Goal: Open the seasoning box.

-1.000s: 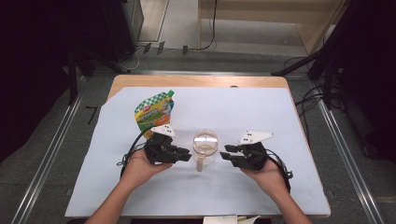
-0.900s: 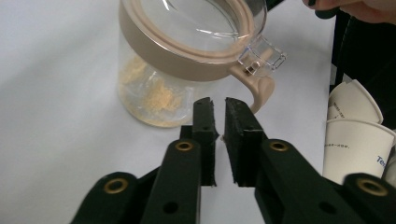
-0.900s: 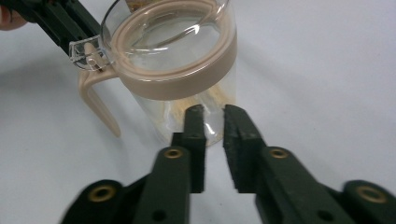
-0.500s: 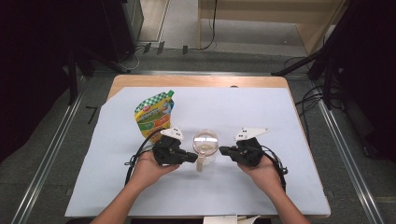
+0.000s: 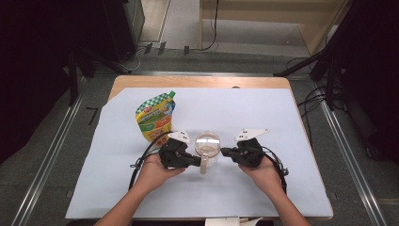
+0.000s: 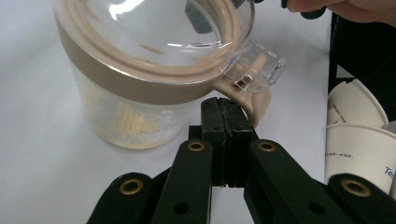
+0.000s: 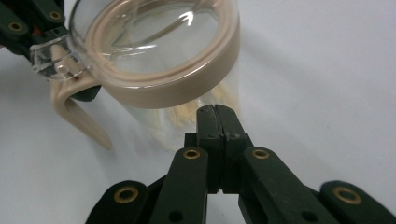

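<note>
Both my grippers flank the clear jar (image 5: 207,147) at mid-table: my left gripper (image 6: 226,122) under its beige handle (image 6: 250,95), my right gripper (image 7: 217,122) against its wall (jaws pressed together, holding nothing).

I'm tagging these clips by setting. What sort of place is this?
Probably a lab or recording workspace, not a kitchen: a table covered with a pale sheet, cables on the floor, dark equipment stands around it, and rails alongside.
</note>
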The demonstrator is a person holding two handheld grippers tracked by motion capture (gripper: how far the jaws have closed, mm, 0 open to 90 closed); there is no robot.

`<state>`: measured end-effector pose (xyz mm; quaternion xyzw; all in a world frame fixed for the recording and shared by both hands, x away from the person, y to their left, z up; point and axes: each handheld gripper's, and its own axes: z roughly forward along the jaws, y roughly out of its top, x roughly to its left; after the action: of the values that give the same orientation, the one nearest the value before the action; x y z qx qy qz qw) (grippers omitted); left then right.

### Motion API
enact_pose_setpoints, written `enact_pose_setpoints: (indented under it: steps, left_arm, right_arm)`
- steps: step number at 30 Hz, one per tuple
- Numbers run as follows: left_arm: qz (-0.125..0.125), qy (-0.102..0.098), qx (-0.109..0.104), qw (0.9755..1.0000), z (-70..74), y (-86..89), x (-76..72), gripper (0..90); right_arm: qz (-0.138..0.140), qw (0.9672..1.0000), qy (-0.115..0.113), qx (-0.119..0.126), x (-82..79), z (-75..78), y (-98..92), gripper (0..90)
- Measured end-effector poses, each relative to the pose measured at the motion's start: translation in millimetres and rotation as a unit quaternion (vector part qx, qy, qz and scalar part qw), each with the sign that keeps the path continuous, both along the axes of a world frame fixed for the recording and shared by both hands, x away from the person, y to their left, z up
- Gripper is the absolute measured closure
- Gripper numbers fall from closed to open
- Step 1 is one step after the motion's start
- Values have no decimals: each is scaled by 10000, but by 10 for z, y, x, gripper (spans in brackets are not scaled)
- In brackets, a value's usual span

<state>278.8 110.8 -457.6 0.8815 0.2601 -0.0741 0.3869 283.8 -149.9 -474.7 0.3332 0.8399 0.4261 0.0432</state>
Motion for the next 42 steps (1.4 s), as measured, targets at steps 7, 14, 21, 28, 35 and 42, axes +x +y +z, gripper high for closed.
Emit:
enact_pose_setpoints:
  steps: [7,14,21,28,35,42]
  left_arm:
    - [-136,11,-133,9998,-9,-115,-22,900]
    - [-235,-1,-135,9996,-32,-219,-37,900]
    - [-294,168,-231,9992,-59,-285,-35,892]
    - [-289,255,-234,9990,0,-200,-42,865]
    - [-317,202,-176,9991,95,-58,-58,844]
    - [-151,171,-242,9994,169,99,-34,814]
  right_arm:
    - [-125,9999,45,-110,21,-41,-22,900]
    - [-185,9998,54,-105,15,-43,-41,900]
    - [-283,9994,192,-94,30,-48,-60,900]
    - [-267,9995,131,-111,-28,14,-81,900]
    - [-260,9995,173,-29,-187,127,-120,900]
    - [-151,9996,245,-26,-349,214,-117,900]
